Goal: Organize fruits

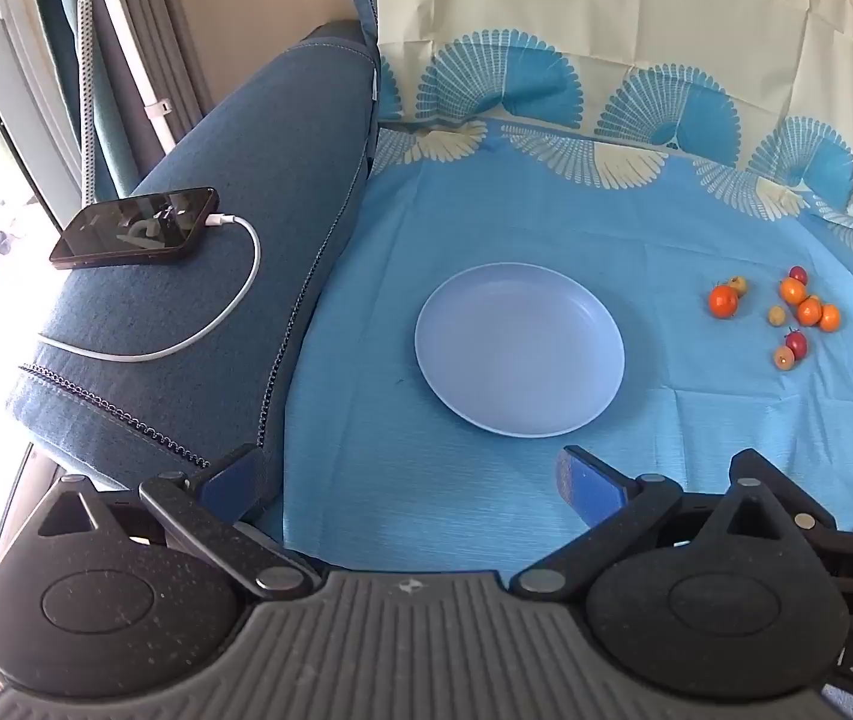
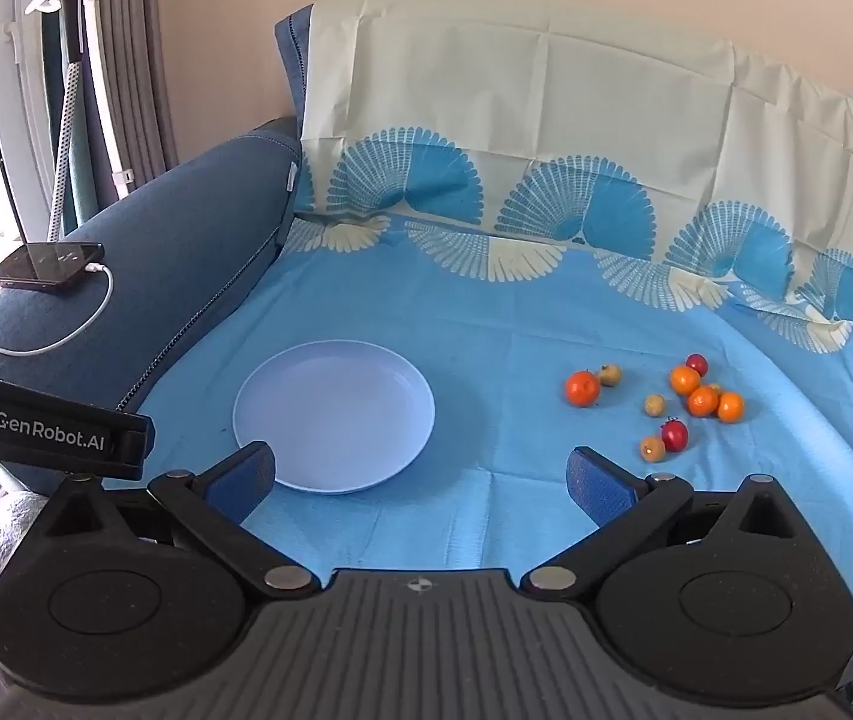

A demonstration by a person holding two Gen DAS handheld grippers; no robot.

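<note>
Black tongs (image 2: 420,483) with blue finger pads (image 2: 597,489), silver pivot screws, ribbed grey housing, white "GenRobot.AI" lettering

Plate (image 2: 333,414) lies on cloth (image 2: 486,312) before you. Fruits (image 2: 666,405) cluster right of plate, well apart from it. Phone (image 2: 48,267) rests on armrest (image 2: 174,252), left of plate.

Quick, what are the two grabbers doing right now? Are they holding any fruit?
Left gripper: open, holding nothing.
Right gripper: open, holding nothing.
</note>
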